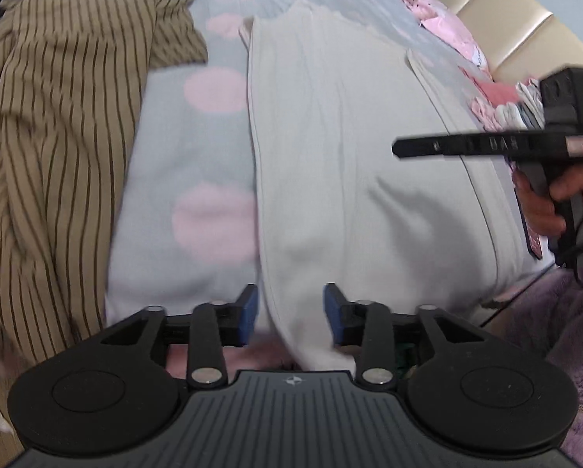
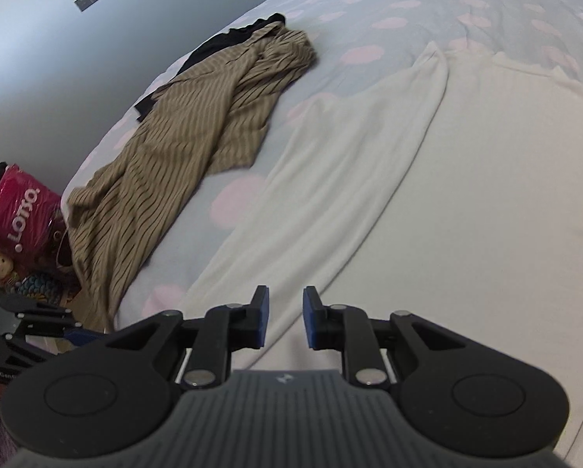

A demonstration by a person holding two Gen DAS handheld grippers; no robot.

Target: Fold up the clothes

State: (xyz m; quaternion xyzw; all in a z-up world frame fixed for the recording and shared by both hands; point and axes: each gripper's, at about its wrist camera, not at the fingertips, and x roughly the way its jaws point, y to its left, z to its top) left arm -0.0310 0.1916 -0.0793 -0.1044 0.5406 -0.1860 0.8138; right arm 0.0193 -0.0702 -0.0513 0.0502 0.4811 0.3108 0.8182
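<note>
On the bed lies a white garment point(image 1: 349, 163) — both grippers' fingers parted, empty; only the right view shows the red bag point(image 2: 18, 210).

striped shirt point(image 2: 182, 163) crowds left, bedspread point(image 2: 427, 11) beyond — seemingly open

Cream garment point(image 1: 349, 156), brown dark-striped shirt point(image 2: 197, 128), pale blue bedsheet point(image 1: 182, 148) with pink dots
</note>
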